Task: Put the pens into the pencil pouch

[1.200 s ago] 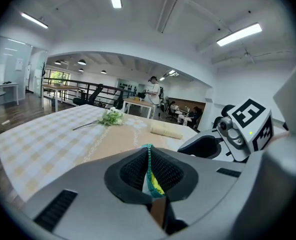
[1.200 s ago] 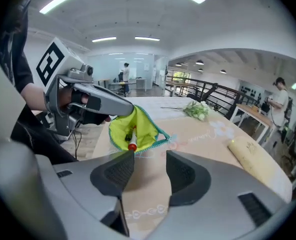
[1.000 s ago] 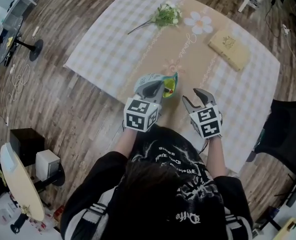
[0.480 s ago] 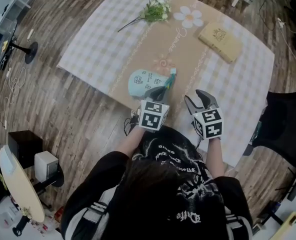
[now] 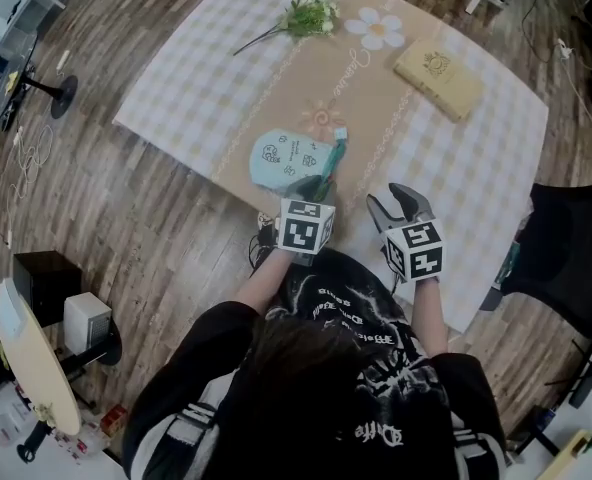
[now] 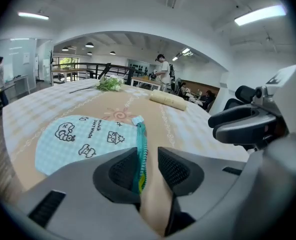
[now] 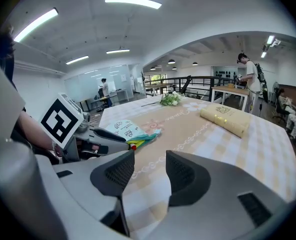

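The light blue checked pencil pouch (image 5: 288,158) with cartoon prints lies flat on the tablecloth, its teal zipper edge (image 6: 141,146) toward the right. Yellow and red pen ends (image 7: 133,143) stick out of its near end. My left gripper (image 5: 311,188) rests at that near end. Its jaws (image 6: 148,166) are opening, and the zipper edge runs between them beside the left pad, with a gap to the right pad. My right gripper (image 5: 401,204) hovers over the cloth to the right of the pouch, open (image 7: 150,170) with nothing between its fingers.
A sprig of green flowers (image 5: 308,14) lies at the far side of the table (image 5: 176,88). A tan book (image 5: 438,76) lies at the far right. A black chair (image 5: 566,258) stands off the right edge. The near table edge is just under my grippers.
The left gripper has come down with the pouch, which was held up and now lies flat on the cloth. Its jaws have parted. The right gripper shifted slightly.
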The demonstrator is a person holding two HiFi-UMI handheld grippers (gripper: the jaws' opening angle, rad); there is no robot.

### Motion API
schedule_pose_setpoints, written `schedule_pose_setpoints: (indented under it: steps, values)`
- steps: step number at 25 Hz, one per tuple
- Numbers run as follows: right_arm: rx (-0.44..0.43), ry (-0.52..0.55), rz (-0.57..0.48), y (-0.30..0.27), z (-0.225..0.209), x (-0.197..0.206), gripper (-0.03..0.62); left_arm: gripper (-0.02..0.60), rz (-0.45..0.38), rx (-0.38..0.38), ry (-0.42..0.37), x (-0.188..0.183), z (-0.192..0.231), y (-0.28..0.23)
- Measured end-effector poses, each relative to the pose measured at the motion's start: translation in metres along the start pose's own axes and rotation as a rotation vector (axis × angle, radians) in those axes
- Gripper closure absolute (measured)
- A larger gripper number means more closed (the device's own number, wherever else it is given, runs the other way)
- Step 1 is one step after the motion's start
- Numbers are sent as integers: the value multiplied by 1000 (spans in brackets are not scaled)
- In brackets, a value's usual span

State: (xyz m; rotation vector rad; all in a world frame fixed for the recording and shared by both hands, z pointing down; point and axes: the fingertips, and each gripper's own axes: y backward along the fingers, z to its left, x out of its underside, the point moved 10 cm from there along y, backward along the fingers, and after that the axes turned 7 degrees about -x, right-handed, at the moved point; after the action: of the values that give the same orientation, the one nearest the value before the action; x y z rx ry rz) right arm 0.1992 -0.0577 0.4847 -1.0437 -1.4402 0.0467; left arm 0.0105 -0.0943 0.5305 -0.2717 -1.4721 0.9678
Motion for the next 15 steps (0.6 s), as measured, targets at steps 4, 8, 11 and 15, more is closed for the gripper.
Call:
schedule_pose_setpoints:
  steps: [4,8,11,15]
  values:
    - [1,-43,-53,9,-3,9,388,373,-34,71,36,-4,-5,9]
    - [62,-82,-147,24,-7,21,388,373,-111,135,49,-7,-8,26]
    - [140,-125,-234,37,-12,31,395,373,-182,194,49,-10,-6,40]
    - [202,-157,-303,48,-16,43,479,396,-257,200,5,-10,-1,52]
